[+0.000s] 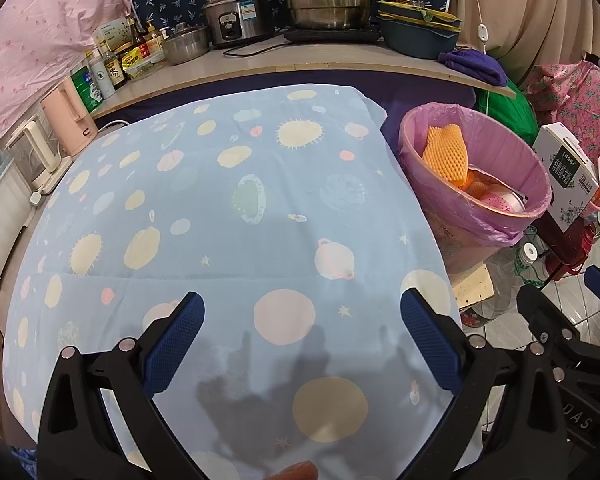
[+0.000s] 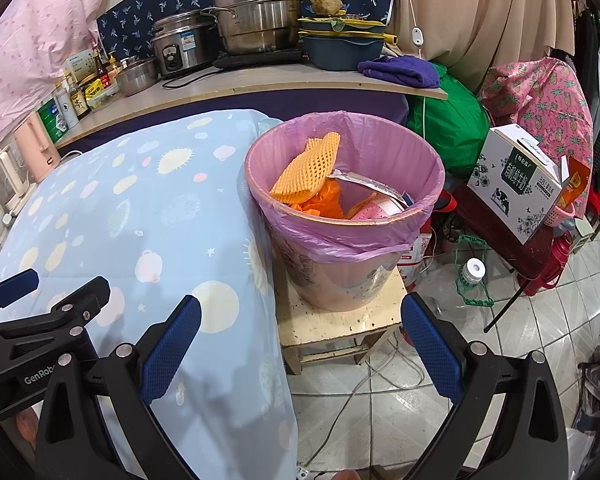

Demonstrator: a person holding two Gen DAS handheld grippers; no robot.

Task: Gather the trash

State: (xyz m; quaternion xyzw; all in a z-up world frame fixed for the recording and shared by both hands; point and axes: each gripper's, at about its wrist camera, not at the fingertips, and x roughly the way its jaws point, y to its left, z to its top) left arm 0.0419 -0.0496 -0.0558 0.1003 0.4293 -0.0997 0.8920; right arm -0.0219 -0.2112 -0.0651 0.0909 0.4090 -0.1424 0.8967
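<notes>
A blue planet-print cloth (image 1: 228, 216) covers the bench and fills the left wrist view, with a shelf (image 1: 260, 68) of pots across the top of the frame. Right of the cloth, at centre in the right wrist view, a bin (image 2: 340, 216) with a pink liner stands on a stool (image 2: 340, 320) and holds the trash: orange foam net (image 2: 306, 174), a wrapper and a pink disc. The left gripper (image 1: 302, 342) and right gripper (image 2: 300, 344) sit at the bottom of their frames, jaws spread wide and holding nothing.
</notes>
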